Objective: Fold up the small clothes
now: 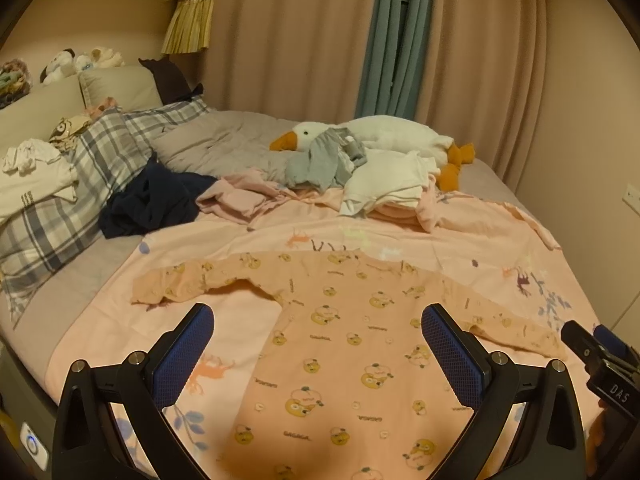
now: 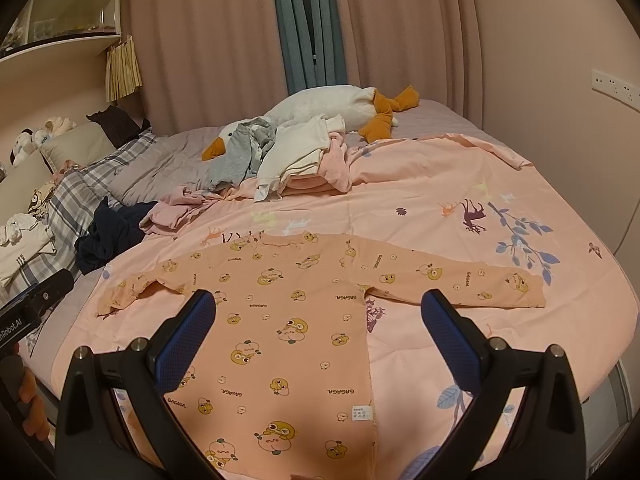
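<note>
Lying flat on the pink quilt (image 1: 400, 236) near the bed's near edge is a peach shirt (image 1: 340, 344) printed with yellow cartoon figures, its collar toward the far side and both sleeves spread outward. The left sleeve (image 1: 176, 280) is slightly crumpled at its end; the right sleeve (image 2: 472, 276) lies straight toward the right edge of the bed.

Left tongs (image 1: 318, 356): jaws wide apart, holding nothing. They hang above the shirt's body, the left pad over bare quilt just below the left sleeve, the right pad over the shirt's right side near the armpit. No contact with the cloth can be confirmed.

Right tongs (image 2: 318, 340): jaws likewise wide, empty. The left pad stands over the shirt's body; the right pad stands over the quilt just below the right sleeve. The shirt's right side seam runs between the two pads, with a small white label (image 2: 362, 412) near the hem.

Each tool is partly visible in the other's view: the right tongs at the right edge of the left view, the left tongs at the left edge of the right view.

Toward the far side of the bed sits a pile of clothes (image 1: 360, 180) touching a plush goose (image 1: 384, 134). A dark garment (image 1: 152, 200) lies beside the plaid pillows (image 1: 80, 172) at the left edge.
</note>
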Demonstrator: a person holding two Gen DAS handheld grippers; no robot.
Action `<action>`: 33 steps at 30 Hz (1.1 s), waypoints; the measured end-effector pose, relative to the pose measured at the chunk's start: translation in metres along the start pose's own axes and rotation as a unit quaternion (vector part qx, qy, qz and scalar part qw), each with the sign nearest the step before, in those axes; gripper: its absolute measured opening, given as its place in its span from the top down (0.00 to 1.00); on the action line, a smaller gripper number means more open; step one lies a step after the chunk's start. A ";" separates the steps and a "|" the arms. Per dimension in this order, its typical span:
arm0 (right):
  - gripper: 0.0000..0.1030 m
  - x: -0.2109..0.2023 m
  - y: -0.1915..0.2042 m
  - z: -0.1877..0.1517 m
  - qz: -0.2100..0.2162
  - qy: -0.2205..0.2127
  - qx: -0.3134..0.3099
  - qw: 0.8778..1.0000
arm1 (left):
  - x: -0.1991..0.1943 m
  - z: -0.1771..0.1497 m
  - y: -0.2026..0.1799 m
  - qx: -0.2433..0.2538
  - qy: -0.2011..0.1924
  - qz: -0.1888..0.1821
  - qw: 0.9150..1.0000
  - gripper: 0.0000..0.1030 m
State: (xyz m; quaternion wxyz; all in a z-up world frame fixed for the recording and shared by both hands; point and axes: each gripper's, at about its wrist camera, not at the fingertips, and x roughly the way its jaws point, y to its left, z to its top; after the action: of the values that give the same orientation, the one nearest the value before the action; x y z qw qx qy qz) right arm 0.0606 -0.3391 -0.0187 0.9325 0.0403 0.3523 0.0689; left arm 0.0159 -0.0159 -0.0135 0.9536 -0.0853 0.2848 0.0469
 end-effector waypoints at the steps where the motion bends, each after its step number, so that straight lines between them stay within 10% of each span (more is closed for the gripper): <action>1: 0.00 0.000 0.000 0.000 -0.001 0.000 0.000 1.000 | 0.000 0.000 0.000 0.000 0.000 0.000 1.000 0.00; 20: 0.00 0.004 -0.006 0.002 0.004 0.001 0.009 1.000 | 0.011 0.002 -0.002 -0.009 0.010 0.002 1.000 0.00; 33: 0.00 0.079 -0.108 0.035 -0.017 0.057 0.111 0.992 | 0.120 0.008 0.032 -0.052 0.043 -0.007 0.998 0.00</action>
State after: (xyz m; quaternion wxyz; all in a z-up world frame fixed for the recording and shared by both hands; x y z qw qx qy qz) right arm 0.1529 -0.4340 -0.0577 0.9018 0.1330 0.4110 0.0155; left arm 0.1157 0.0221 -0.0780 0.9350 -0.1386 0.3222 0.0514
